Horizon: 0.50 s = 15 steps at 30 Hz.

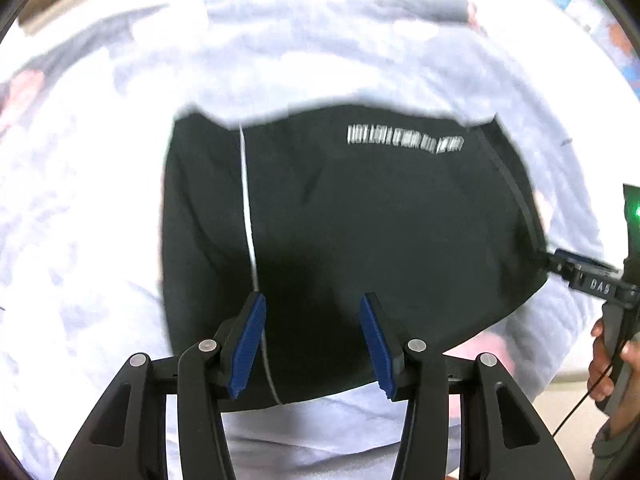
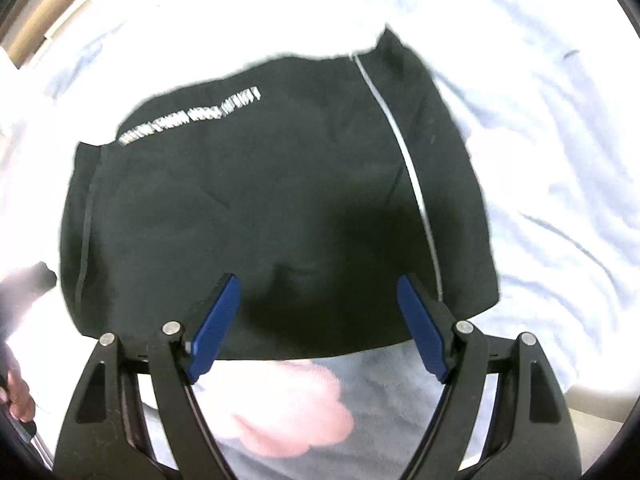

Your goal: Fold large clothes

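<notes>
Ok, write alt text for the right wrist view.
A folded black garment with a white stripe and white lettering lies flat on a pale blue bedsheet. The right gripper, black with blue pads, hovers open over its near edge, holding nothing.
</notes>
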Motion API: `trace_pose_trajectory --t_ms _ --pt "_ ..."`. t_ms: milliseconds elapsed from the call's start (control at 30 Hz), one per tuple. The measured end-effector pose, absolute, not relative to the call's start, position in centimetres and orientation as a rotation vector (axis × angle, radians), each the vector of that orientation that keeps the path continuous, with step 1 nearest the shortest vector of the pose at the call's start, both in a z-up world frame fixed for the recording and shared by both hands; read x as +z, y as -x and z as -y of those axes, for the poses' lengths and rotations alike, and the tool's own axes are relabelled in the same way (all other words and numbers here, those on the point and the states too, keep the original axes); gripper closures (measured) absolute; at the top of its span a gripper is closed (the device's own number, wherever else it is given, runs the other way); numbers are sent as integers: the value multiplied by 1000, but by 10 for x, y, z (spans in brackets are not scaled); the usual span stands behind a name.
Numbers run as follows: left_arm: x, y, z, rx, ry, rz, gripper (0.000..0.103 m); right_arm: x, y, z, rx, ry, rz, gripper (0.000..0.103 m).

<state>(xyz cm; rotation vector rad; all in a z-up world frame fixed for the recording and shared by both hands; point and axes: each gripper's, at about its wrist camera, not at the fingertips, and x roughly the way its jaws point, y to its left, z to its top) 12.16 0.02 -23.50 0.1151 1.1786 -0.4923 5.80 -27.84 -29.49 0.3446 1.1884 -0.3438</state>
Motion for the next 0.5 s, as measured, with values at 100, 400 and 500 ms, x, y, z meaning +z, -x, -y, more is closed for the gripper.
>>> trace_pose_trajectory --t_ms 100,400,500 --pt "-191 -114 -12 -476 -95 -1086 52 -261 -56 268 -354 -292 -1138 24" --pt "-105 -76 -5 -379 -138 -884 52 -179 -27 228 -365 -243 -1041 20" --pt "-84 -64 -4 -358 -165 -842 50 -168 -22 218 -369 -216 -1027 20"
